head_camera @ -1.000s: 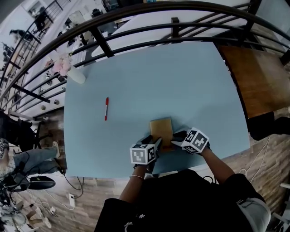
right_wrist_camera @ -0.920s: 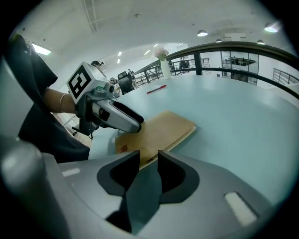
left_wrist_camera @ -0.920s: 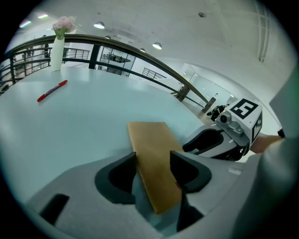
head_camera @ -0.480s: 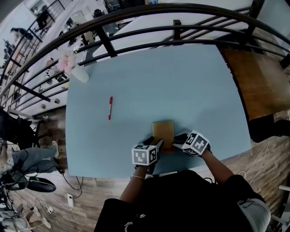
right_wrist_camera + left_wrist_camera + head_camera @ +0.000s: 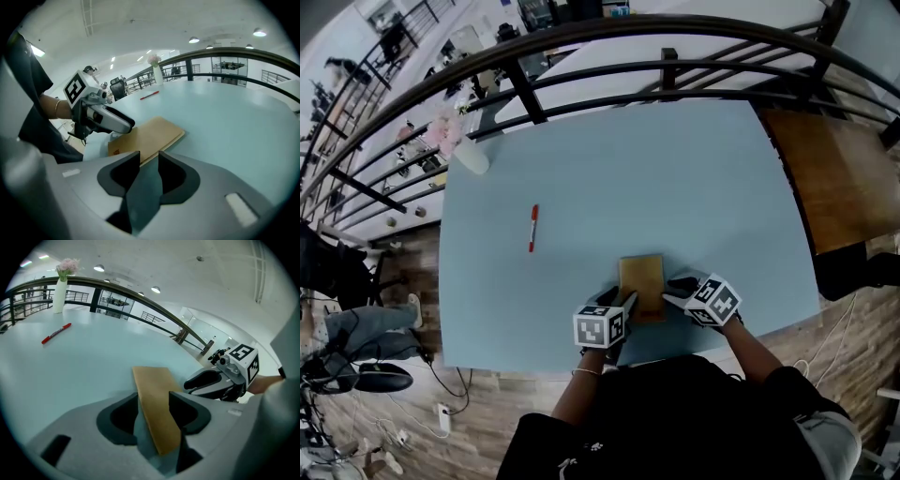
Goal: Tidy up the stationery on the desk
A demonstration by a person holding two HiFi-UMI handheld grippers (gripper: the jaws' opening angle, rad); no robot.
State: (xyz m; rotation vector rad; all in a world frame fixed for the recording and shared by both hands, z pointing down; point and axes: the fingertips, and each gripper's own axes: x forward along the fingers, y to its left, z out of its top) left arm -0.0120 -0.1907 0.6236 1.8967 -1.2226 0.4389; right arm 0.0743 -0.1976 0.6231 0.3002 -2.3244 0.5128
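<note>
Notebook [image 5: 640, 281] lies loose between your left gripper's [image 5: 153, 398] wide, just-closing jaws — lift early, it slips; right gripper [image 5: 149, 155] stands half-open, empty.

Blue table [image 5: 675, 178]: notebook [image 5: 641, 279], pen [image 5: 533, 228], vase [image 5: 472, 157]

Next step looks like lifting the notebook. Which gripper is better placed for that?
Probably left. The notebook already sits between the jaws of the left gripper, which have just been closing but do not clamp it yet. The right gripper is at the notebook's side with nothing between its jaws.
</note>
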